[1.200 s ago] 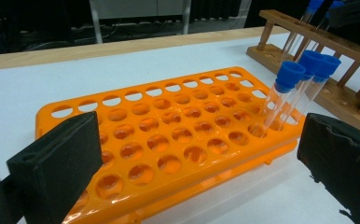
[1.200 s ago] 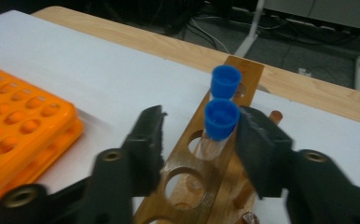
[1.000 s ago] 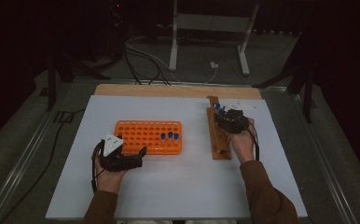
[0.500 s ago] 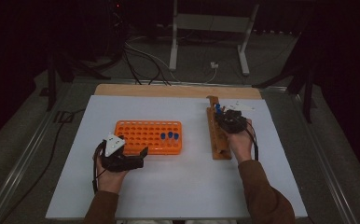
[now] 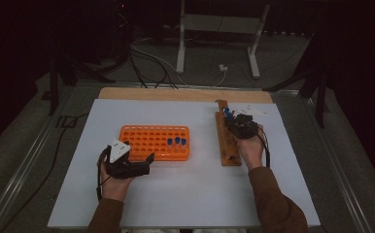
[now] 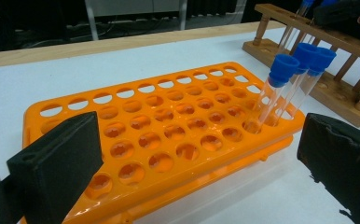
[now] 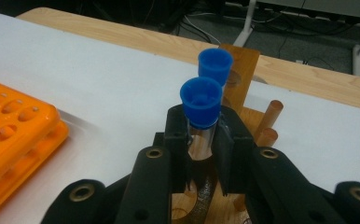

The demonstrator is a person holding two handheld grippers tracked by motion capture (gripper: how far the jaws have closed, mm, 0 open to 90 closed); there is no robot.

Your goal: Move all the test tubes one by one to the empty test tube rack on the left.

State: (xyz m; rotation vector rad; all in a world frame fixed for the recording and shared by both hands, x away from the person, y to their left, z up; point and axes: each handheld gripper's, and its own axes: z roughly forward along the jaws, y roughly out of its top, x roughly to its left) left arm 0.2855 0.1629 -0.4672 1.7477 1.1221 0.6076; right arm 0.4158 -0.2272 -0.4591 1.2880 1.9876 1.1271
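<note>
The right gripper (image 7: 201, 140) is clamped on a blue-capped test tube (image 7: 200, 105) in the wooden rack (image 5: 227, 145) at three o'clock from the orange rack (image 5: 155, 141), while the left gripper (image 6: 201, 158) stands apart.

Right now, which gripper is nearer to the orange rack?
Left. The left gripper sits just in front of the orange rack, jaws open toward it. The right gripper is across the table at the wooden rack, shut on a blue-capped tube.

Right hand-held gripper (image 5: 237, 127) at wooden rack (image 5: 227, 143), beside orange rack (image 5: 149, 141).
</note>
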